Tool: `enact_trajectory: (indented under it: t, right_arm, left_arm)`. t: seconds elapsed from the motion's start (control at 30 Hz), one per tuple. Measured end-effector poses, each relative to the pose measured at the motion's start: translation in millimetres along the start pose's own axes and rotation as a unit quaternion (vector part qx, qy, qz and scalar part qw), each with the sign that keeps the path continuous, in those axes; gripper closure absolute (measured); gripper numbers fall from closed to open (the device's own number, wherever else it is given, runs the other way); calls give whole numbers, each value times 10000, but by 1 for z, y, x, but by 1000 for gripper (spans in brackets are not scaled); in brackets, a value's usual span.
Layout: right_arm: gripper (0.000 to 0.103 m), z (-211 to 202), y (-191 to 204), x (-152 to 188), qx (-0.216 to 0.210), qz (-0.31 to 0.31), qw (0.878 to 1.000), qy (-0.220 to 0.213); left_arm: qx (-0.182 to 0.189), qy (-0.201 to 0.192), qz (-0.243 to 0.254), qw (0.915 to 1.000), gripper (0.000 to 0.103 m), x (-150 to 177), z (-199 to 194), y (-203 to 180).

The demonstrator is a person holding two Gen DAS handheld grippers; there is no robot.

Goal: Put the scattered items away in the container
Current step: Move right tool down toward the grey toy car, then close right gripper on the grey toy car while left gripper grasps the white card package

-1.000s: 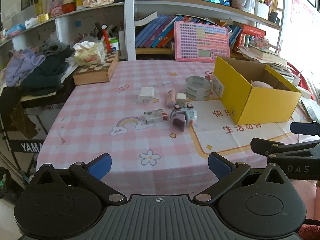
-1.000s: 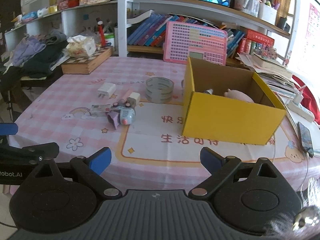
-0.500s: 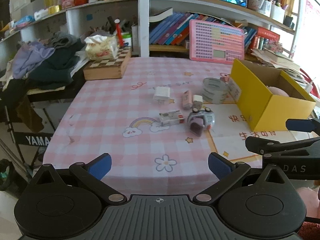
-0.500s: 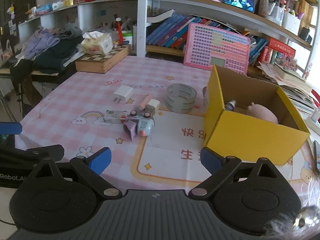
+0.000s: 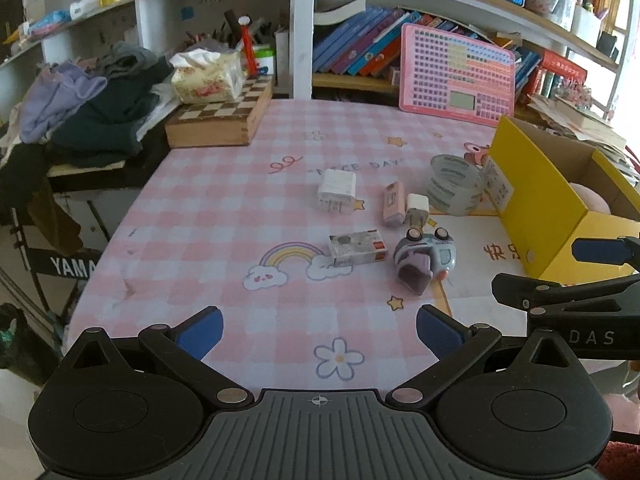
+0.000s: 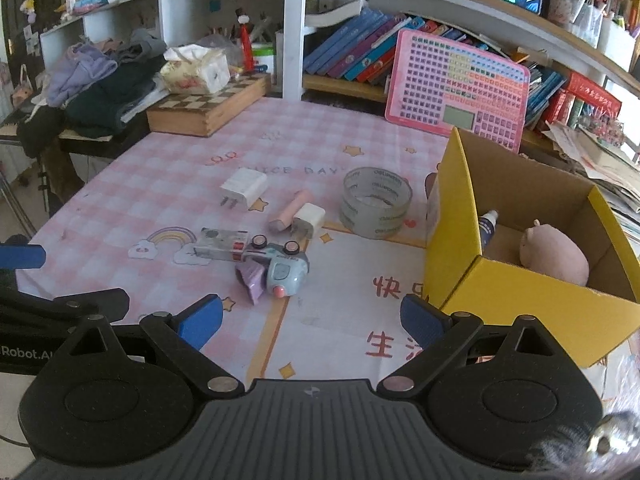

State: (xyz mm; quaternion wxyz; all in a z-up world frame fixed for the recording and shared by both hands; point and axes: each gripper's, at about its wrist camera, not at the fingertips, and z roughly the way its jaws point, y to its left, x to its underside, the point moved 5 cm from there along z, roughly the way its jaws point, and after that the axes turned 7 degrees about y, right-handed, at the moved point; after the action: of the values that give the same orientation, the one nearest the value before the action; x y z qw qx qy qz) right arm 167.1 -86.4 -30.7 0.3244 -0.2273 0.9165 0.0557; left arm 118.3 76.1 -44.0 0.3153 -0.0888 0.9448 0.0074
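With a pink plush toy (image 6: pixel 554 258) and small spray bottle (image 6: pixel 487 226) already inside the open yellow cardboard box (image 6: pixel 520 292) at three o'clock, six items wait on the pink checked tabletop (image 6: pixel 168 184) around its centre, from the clear tape roll (image 6: pixel 376 202) to the grey toy car (image 6: pixel 276 270), while the left gripper (image 5: pixel 320 330) and right gripper (image 6: pixel 310 318) hover with fingers spread wide, holding nothing.

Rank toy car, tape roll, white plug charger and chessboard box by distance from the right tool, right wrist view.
From the right tool, which is open and empty:
1. Toy car, just ahead, slightly left.
2. Tape roll, ahead and right, beside the yellow box.
3. White plug charger, ahead left.
4. Chessboard box, far left at the table's back edge.
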Motion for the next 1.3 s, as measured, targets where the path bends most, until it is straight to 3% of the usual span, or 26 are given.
enact_trajectory:
  t: [0.17, 0.57, 0.93, 1.03, 1.1, 1.3]
  right_arm:
    - [7, 16, -5, -14, -38, -47, 10000, 45]
    - [7, 64, 1, -41, -476, -221, 9979, 374]
    - [18, 107, 22, -47, -958, -563, 9896, 911]
    - [27, 117, 25, -47, -1026, -610, 9874, 1042]
    - [38, 121, 23, -48, -998, -641, 9869, 1090]
    - [39, 121, 5, -52, -841, -387, 9908, 983]
  left_arm:
    - [6, 60, -64, 10000, 0, -13, 15, 1]
    - [-421, 381, -296, 9979, 0, -31, 44, 19]
    - [-635, 586, -400, 9955, 0, -42, 58, 32]
    - [-638, 628, -375, 9953, 0, -44, 62, 31]
    - [-611, 657, -339, 9954, 0, -46, 66, 30]
    - [-431, 728, -191, 9962, 0, -54, 81, 18]
